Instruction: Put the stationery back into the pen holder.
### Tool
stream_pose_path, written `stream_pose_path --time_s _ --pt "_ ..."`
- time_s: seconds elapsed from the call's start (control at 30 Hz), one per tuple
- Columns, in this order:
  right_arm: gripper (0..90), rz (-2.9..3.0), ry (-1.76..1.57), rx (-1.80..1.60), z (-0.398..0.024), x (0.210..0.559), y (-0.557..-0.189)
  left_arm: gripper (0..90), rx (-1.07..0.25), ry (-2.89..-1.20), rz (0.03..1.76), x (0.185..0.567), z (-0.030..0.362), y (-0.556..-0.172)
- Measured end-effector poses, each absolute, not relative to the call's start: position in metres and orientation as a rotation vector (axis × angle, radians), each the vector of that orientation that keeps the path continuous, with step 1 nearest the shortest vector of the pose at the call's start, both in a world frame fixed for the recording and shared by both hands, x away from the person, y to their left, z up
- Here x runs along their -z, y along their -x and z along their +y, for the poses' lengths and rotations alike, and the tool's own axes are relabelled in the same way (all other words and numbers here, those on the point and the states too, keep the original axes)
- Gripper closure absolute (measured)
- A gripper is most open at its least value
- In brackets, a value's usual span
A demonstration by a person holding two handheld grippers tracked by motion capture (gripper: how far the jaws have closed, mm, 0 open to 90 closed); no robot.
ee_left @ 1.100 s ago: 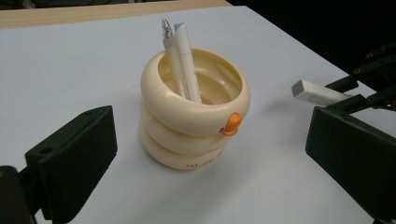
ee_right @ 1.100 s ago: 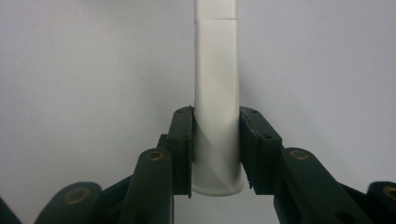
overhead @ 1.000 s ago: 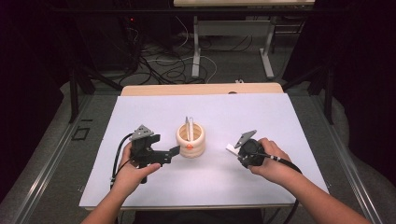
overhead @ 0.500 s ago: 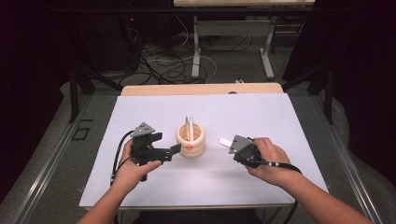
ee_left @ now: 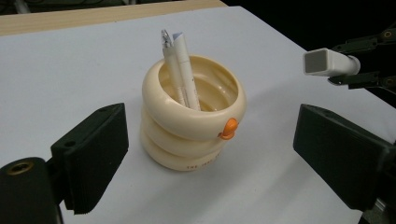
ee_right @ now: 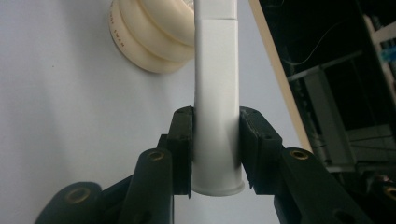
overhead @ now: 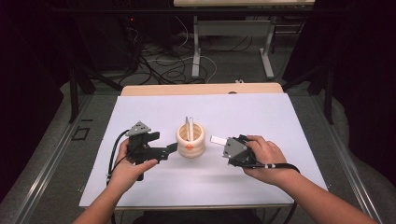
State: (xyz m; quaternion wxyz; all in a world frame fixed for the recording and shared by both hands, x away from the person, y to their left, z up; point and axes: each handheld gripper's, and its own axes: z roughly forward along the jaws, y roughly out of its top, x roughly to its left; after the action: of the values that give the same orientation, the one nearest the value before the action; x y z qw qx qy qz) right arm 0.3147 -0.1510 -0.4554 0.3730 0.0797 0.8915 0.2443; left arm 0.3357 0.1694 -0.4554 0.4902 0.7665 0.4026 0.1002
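cream holder (overhead: 190, 141) mid-mat, seemingly clear margins; right tool (ee_right: 215, 140) clamps white marker (ee_right: 216, 116).

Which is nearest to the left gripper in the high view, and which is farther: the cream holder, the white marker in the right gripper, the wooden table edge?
From the left gripper:
1. Cream holder, just right of it.
2. White marker, beyond the holder, in the right gripper.
3. Wooden table edge, at the far side.

The cream holder (ee_left: 194, 119) looks like glossy, smooth plastic, with a small shiny orange knob (ee_left: 229, 128) on its side, and the two white pens (ee_left: 180, 67) in it have a smooth, faintly satin shell. The white marker (ee_right: 217, 116) in the right gripper (ee_right: 215, 149) is matt plastic, probably, between black ribbed pads. The table (overhead: 280, 116) is covered in a matt white sheet, with a bare wood edge (overhead: 201, 88) behind.
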Motion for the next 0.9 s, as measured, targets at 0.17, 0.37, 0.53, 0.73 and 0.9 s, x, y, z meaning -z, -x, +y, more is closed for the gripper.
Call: stream_pose_path --time_s 0.17,0.37,0.53,0.73,0.9 --pt "67.4 2.245 -0.091 -0.578 -0.142 0.452 -0.31 12.0 -0.242 -1.878 0.977 0.454 0.171 -0.335" --pt "67.4 2.19 0.025 -0.536 -0.136 0.452 -0.306 14.3 -0.242 -1.883 0.962 0.452 0.169 -0.335" --pt "67.4 2.151 0.128 -0.496 -0.133 0.452 -0.304 14.5 -0.242 -1.9 0.953 0.45 0.165 -0.335" --pt "67.4 2.091 0.236 -0.417 -0.129 0.457 -0.299 15.3 -0.231 -1.917 0.933 0.447 0.161 -0.335" --pt "67.4 2.037 0.352 -0.374 -0.124 0.457 -0.295 15.5 -0.216 -1.919 0.928 0.447 0.157 -0.334"
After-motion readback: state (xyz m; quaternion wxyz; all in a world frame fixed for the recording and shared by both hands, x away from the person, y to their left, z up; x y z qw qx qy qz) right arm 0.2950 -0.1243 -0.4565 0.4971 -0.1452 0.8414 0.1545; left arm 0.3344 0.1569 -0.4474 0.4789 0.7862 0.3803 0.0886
